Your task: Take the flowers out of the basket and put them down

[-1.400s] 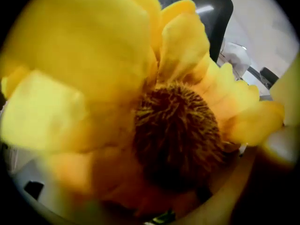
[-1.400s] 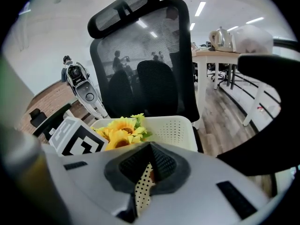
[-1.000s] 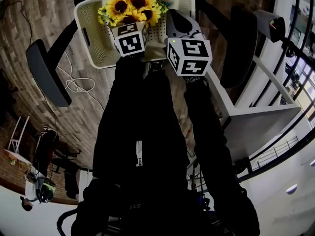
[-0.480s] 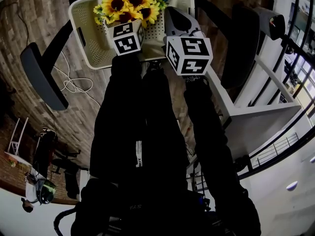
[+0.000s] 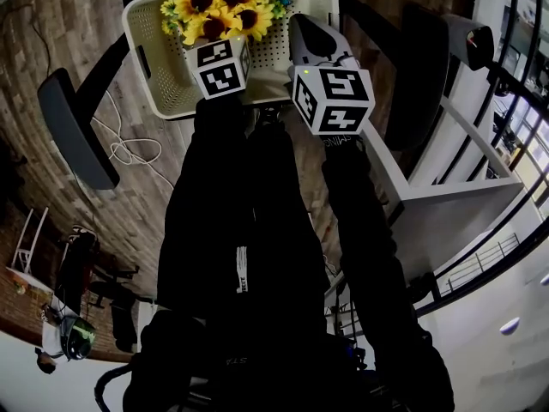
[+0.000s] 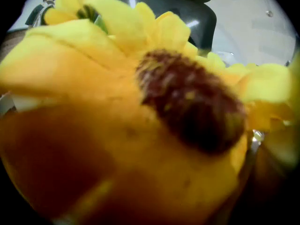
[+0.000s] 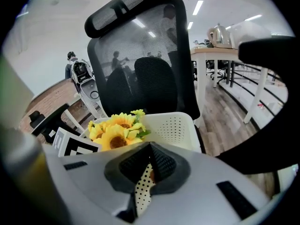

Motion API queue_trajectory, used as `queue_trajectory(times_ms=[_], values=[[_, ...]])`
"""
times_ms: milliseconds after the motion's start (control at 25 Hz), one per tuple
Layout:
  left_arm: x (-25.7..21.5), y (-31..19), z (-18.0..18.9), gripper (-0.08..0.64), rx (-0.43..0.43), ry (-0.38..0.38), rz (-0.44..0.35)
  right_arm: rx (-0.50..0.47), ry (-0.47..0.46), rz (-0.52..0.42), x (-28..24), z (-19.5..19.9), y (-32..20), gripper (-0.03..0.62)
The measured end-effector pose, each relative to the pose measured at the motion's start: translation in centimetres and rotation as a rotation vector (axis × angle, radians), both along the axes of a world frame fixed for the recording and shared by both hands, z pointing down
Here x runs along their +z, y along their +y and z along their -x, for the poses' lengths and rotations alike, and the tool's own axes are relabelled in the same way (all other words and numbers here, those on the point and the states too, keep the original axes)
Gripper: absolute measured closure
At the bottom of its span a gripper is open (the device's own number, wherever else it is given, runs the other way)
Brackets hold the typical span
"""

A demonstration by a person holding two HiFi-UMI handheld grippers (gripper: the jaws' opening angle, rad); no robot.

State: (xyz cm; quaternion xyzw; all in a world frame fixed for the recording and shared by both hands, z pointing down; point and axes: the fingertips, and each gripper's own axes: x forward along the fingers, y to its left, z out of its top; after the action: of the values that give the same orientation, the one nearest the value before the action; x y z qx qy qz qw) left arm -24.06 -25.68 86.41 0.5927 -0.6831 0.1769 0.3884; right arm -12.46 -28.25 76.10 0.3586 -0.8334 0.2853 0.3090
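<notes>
- While yellow petals and a dark seed disc of the flowers [image 6: 187, 107] are filling the left gripper view edge to edge, the left gripper [image 5: 219, 48] is showing none of its own jaws. They have just been opening wide and the blooms are crowding right against them. Whether the pads are pressing on any stem cannot be told.
- Right gripper [image 7: 149, 165]: its jaws are clamping a strip of perforated white wall, so it is holding the basket [image 7: 176, 125] by the near rim and steadying it.
- Flowers, head view: they are standing up out of the far-left part of the basket [image 5: 154, 33], just beyond the left gripper. The blooms are rising above the rim and the lower ends are hidden.
- The basket is sitting on the seat of a black office chair [image 7: 140, 64], between its armrests [image 5: 73, 127].
- Step in hand (judgement): the left gripper is working at getting hold of the flowers. They are not yet out of the basket or put down.
- Next move (judgement): it is calling for a grip low on the stems rather than on the soft heads, which look likely to crush or slip. A straight lift clear of the rim would follow, with the right gripper pinning the basket down.
- Pose: both grippers are pointing forward and slanting down, side by side, with the left reaching into the basket. The black sleeves [image 5: 214, 230] are stretching out from the body nearly parallel.
</notes>
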Motion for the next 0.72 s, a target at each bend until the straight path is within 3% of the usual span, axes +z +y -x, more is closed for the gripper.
queue_trajectory(times_ms=[160, 400, 720], values=[[-0.4, -0.1, 0.5, 0.046, 0.007, -0.018, -0.013, 0.004, -0.007, -0.007, -0.2, 0.1, 0.1, 0.580], [0.8, -0.2, -0.6, 0.041, 0.061, 0.018, 0.048, 0.004, -0.017, -0.001, -0.3, 0.0, 0.7, 0.580], [2.4, -0.7, -0.9, -0.008, 0.025, 0.035, 0.020, 0.009, -0.032, 0.023, 0.4, -0.1, 0.6, 0.580]])
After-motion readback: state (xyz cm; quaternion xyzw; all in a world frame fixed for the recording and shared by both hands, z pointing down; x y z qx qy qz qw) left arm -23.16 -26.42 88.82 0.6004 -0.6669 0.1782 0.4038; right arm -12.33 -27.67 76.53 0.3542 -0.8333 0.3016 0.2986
